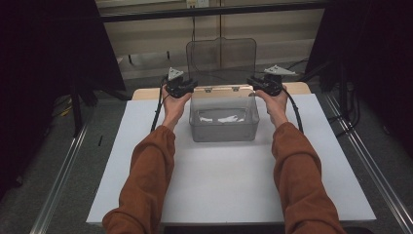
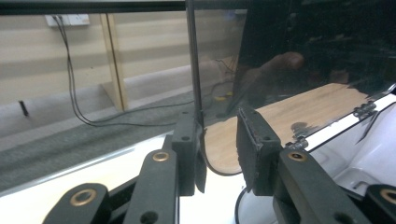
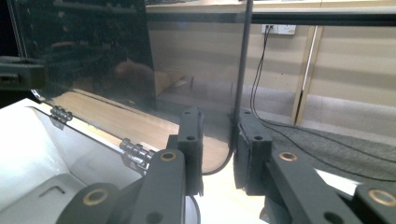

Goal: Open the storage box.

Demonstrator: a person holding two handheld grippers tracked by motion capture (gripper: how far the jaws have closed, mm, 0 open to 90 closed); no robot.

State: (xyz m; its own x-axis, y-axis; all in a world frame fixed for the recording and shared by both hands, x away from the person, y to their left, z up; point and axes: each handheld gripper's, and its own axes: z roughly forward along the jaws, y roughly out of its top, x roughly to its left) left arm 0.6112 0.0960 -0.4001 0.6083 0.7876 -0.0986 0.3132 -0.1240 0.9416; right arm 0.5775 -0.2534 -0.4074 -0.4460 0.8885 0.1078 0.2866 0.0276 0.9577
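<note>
Nearest you, your two forearms in rust-orange sleeves point(image 1: 146, 180) reach forward over a flat white rectangular board point(image 1: 229, 180) that covers most of the table. Grey carpeted floor point(image 1: 44, 161) lies on both sides of it, with a metal rail point(image 1: 61, 178) running along the left and another along the right. At the far edge of the board a strip of pale wooden tabletop point(image 1: 146, 92) shows.

In the middle of the board's far half stands the clear rectangular plastic storage box point(image 1: 224, 119), with something white lying in its bottom. Its smoky transparent hinged lid point(image 1: 221, 61) stands upright from the far rim, held on small hinges point(image 3: 135, 150).

Your left gripper point(image 1: 187, 87) sits at the lid's left edge and your right gripper point(image 1: 257, 83) at its right edge, each just beside a far corner of the box. In the left gripper view the lid's thin edge point(image 2: 195, 70) runs down between the two black jaws, against the left one, with a clear gap to the right one. In the right gripper view the lid's edge point(image 3: 242, 70) drops into the gap between the jaws close beside the right one; both pairs stand apart, not clamped.

Beyond the table a beige wall point(image 1: 272, 29) carries a white socket point(image 3: 279, 29) with dark cables point(image 2: 74, 93) hanging to the floor.
</note>
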